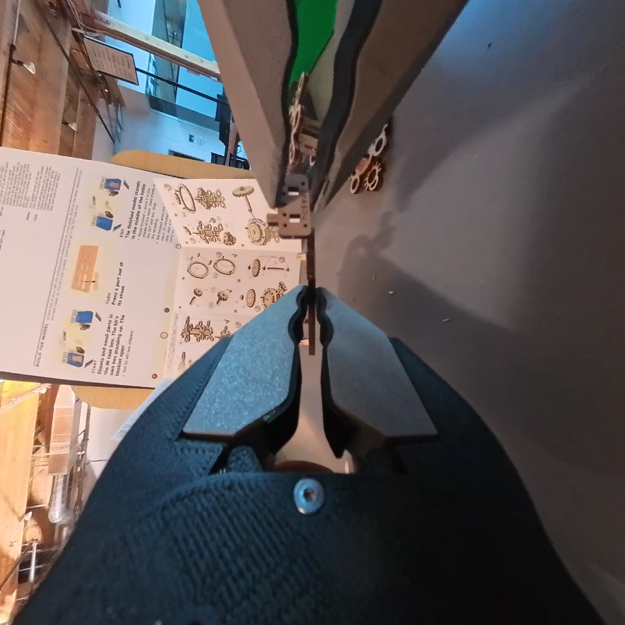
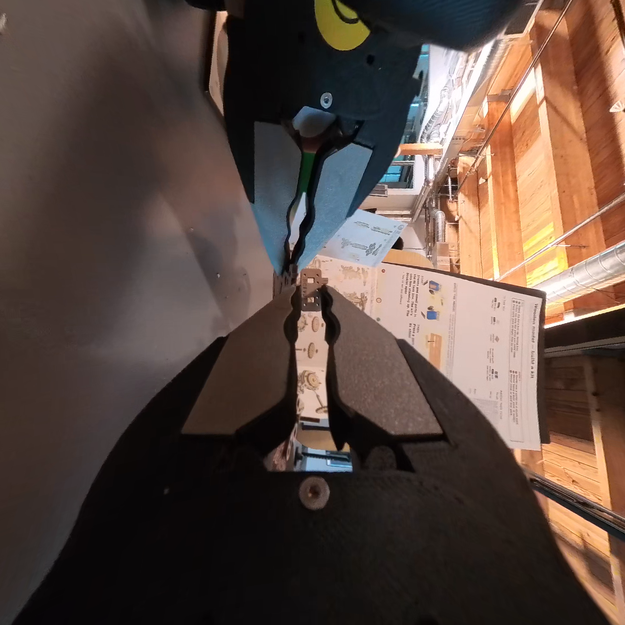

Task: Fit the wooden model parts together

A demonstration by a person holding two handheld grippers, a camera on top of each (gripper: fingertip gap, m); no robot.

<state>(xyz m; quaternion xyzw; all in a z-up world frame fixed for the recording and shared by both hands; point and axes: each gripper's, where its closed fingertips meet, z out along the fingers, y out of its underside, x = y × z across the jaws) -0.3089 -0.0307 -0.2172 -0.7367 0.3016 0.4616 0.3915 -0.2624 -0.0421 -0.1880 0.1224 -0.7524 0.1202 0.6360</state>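
Observation:
In the left wrist view my left gripper point(image 1: 311, 291) is shut on a thin dark wooden part point(image 1: 311, 267), seen edge-on and sticking out past the fingertips. Just beyond it is a small slotted wooden plate point(image 1: 294, 225), held by my right gripper point(image 1: 293, 194), which reaches in from the far side. In the right wrist view my right gripper point(image 2: 309, 291) is shut on that slotted plate point(image 2: 311, 293). The left gripper point(image 2: 291, 265) comes down from above with its toothed part point(image 2: 283, 281) touching the plate's edge.
The grey table point(image 1: 490, 253) runs along the right of the left wrist view, with loose wooden gear parts point(image 1: 368, 170) lying on it. A printed instruction sheet point(image 1: 101, 257) stands behind the work and also shows in the right wrist view point(image 2: 473, 345). More wooden pieces point(image 1: 299, 118) lie farther back. Some 6 cm of space lies between my two pairs of fingers.

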